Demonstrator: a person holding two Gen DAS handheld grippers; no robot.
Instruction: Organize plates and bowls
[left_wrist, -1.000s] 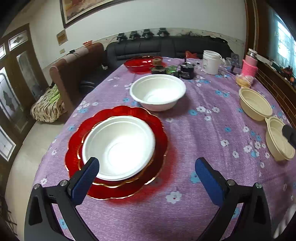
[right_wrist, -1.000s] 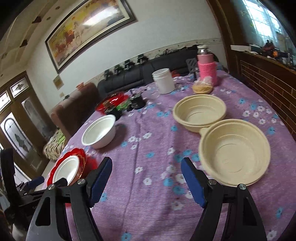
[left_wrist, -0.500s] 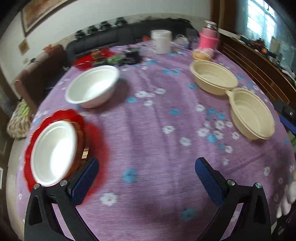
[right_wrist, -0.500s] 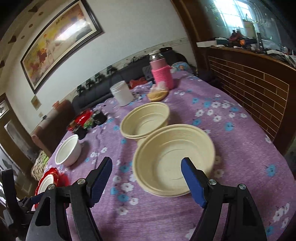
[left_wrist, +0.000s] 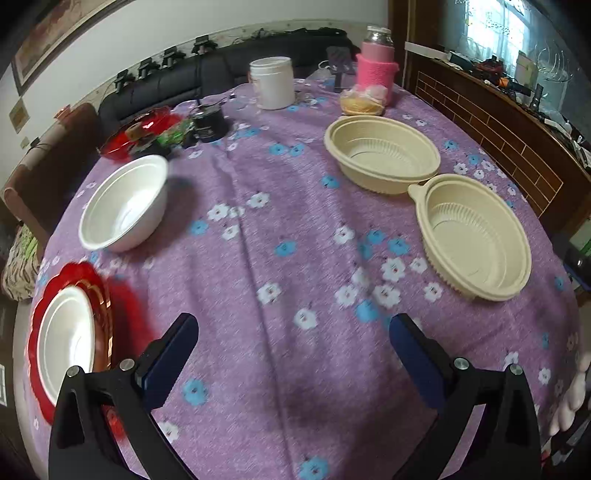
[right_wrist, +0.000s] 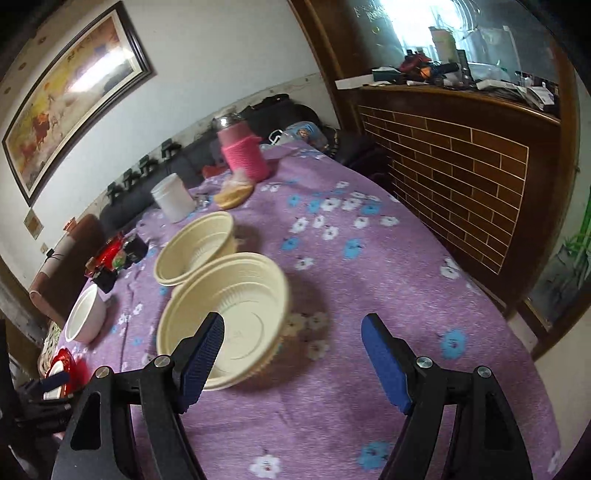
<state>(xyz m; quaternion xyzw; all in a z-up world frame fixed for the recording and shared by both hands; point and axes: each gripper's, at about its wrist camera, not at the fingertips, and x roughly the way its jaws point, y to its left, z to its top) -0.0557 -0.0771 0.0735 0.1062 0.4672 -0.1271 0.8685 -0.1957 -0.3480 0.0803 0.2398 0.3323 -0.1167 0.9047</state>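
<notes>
Two cream plastic bowls sit side by side on the purple flowered tablecloth: the nearer bowl (left_wrist: 476, 236) (right_wrist: 225, 314) and the farther bowl (left_wrist: 382, 157) (right_wrist: 194, 247). A white bowl (left_wrist: 123, 203) (right_wrist: 85, 314) stands at the left. At the left edge a white dish (left_wrist: 66, 339) rests on a red scalloped plate (left_wrist: 99, 295). My left gripper (left_wrist: 293, 347) is open over bare cloth, between the red plate and the cream bowls. My right gripper (right_wrist: 291, 345) is open, its left finger (right_wrist: 201, 354) in front of the nearer cream bowl's rim and its right finger over cloth.
At the table's far side stand a white jar (left_wrist: 273, 83), a pink-sleeved jar (left_wrist: 376, 72), a black pot (left_wrist: 208, 123), a red dish with small items (left_wrist: 142, 129) and a bag of food (left_wrist: 360, 103). A brick-pattern wooden panel (right_wrist: 461, 184) borders the right side.
Both views have swung right. The red plate with the white dish slid from centre to the left edge of the left wrist view. The right gripper came closer to the nearer cream bowl.
</notes>
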